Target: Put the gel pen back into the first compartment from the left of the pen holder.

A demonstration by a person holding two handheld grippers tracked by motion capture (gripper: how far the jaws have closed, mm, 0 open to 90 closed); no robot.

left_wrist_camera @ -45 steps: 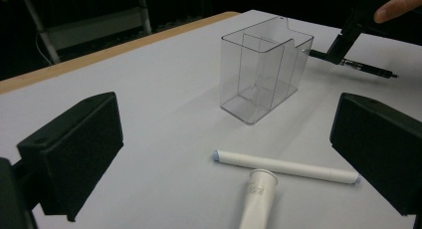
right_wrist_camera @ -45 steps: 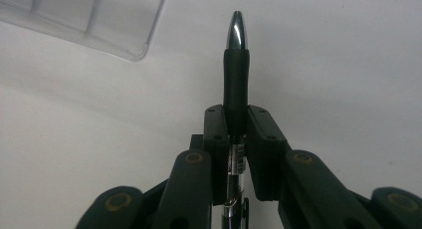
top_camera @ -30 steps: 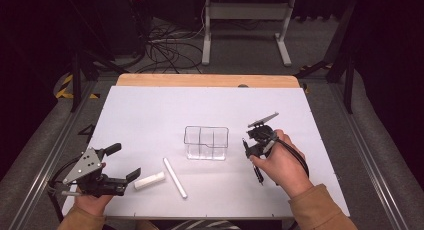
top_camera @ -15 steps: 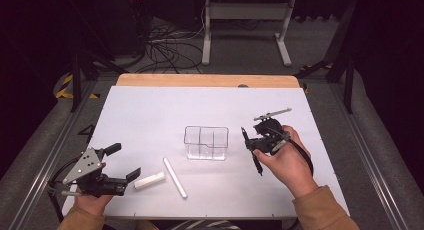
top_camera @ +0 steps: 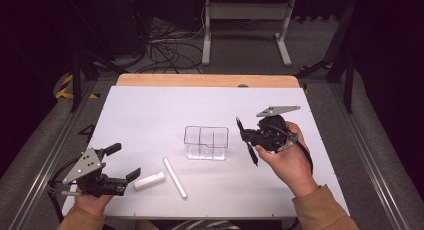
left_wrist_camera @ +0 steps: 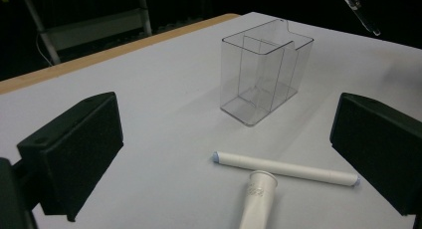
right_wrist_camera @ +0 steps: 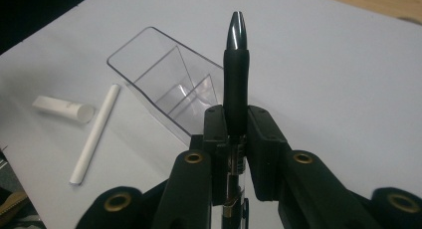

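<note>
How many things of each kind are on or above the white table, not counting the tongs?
Black pen, held in the right tongs: 1
Clear divided container: 1
White tubes: 2, a long thin one and a short thick one
Total: 4

one pen [right_wrist_camera: 235, 74], two white tubes [top_camera: 174, 177], one clear box [top_camera: 206, 142]
</note>
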